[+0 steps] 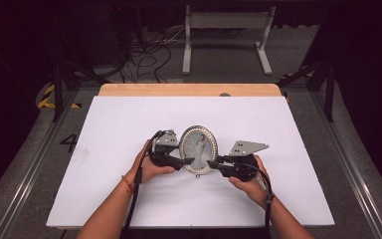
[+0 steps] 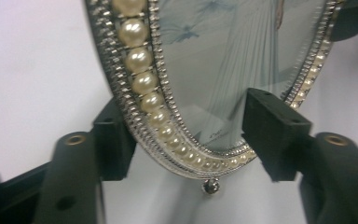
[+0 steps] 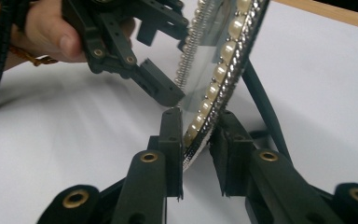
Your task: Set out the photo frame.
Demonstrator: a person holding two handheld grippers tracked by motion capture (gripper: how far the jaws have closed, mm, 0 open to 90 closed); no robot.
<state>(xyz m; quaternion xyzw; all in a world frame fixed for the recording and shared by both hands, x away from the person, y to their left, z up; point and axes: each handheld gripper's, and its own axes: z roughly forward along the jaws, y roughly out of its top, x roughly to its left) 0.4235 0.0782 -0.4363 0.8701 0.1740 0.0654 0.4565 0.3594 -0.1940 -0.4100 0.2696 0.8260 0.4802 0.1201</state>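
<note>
Your right tongs (image 3: 196,140) pinch the pearl-rimmed oval frame (image 1: 198,148) by its edge. Your left tongs (image 2: 186,135) straddle its lower rim, one pad on the glass, above the white desk (image 1: 278,124).

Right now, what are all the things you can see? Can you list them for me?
Picture frame: one, oval, silver rim with cream pearls, holding a picture of a figure in white; mid-table, standing upright between the two grippers.
Table: one, white top with a wooden strip along its far edge.
Metal stand: one, pale grey, on the floor beyond the table.
Cables: a tangle, black, on the floor behind the table.
Left gripper: one, black, clamped on the frame's left lower rim.
Right gripper: one, black, clamped on the frame's right lower rim.
Hands: two, one holding each gripper.
</note>
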